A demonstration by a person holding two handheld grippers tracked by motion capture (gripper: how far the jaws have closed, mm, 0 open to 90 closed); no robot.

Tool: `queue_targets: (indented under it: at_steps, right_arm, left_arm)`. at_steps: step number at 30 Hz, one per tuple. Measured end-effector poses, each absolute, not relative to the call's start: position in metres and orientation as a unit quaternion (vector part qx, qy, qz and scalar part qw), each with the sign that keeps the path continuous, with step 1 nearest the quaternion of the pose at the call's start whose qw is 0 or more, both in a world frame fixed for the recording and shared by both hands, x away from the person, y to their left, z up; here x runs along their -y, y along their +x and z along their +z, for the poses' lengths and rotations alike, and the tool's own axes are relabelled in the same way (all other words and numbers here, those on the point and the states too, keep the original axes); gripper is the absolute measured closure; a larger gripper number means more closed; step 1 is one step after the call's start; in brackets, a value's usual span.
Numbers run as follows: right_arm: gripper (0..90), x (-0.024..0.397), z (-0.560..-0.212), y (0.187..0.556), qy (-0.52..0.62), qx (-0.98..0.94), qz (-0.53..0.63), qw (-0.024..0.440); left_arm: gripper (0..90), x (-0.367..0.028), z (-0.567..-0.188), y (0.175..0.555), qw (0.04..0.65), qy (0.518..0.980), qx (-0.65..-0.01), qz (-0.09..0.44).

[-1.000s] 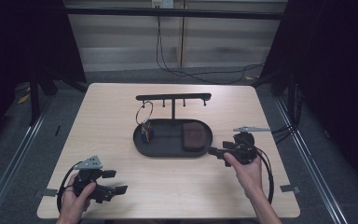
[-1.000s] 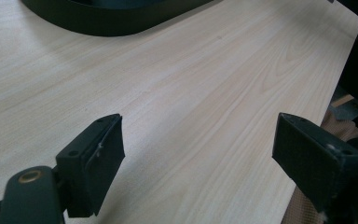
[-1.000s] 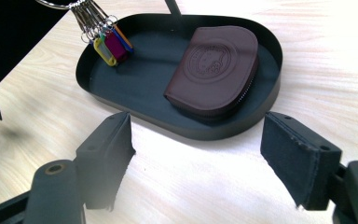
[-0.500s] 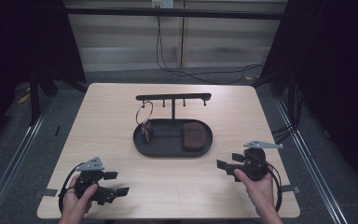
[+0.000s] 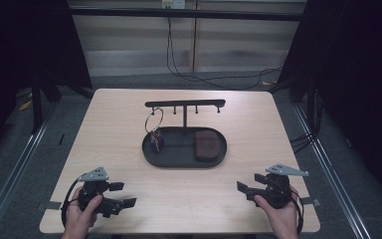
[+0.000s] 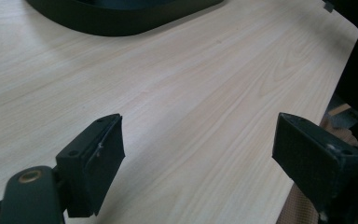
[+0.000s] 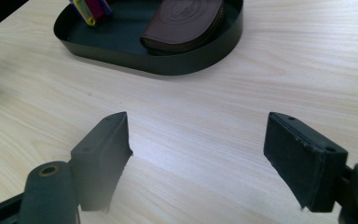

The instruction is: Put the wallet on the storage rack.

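Note:
A black oval tray (image 5: 184,163) with a hook rack (image 5: 185,103) stands mid-table. A key ring (image 5: 154,119) hangs from a left hook, its coloured tags (image 5: 156,141) down in the tray. A brown wallet (image 5: 206,146) lies in the tray's right half. My left gripper (image 5: 125,194) rests near the front left corner, open, with bare wood between its jaws (image 6: 198,135). At the front right, my right gripper (image 5: 248,182) is open with nothing in it and points toward the tray (image 7: 168,63), wallet (image 7: 184,21) and tags (image 7: 89,8) from a short distance (image 7: 198,130).
The wooden table's front edge runs just behind both hands, and its right edge (image 6: 349,46) is near. Cables (image 5: 179,59) trail on the floor behind the table. Dark frame posts stand at both sides. Bare wood lies between the tray and the grippers.
My right gripper has drawn back from beside the tray toward the table's front right corner. The left gripper has stayed where it was.

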State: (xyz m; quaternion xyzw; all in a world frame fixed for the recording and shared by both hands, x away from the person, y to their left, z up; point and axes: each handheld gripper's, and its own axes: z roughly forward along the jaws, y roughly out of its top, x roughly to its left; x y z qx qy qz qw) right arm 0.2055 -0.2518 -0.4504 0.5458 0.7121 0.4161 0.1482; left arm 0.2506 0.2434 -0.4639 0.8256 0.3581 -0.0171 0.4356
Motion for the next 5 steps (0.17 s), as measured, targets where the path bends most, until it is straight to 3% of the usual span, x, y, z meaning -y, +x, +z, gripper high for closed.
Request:
queue_targets:
  at_steps: [5]
  right_arm:
    - [22.0, 0.255, -0.462, 0.203, 0.557, -0.715, 0.394, 0.154]
  left_arm:
    - [16.3, -0.246, -0.465, 0.251, 0.439, 0.820, -0.367, -0.023]
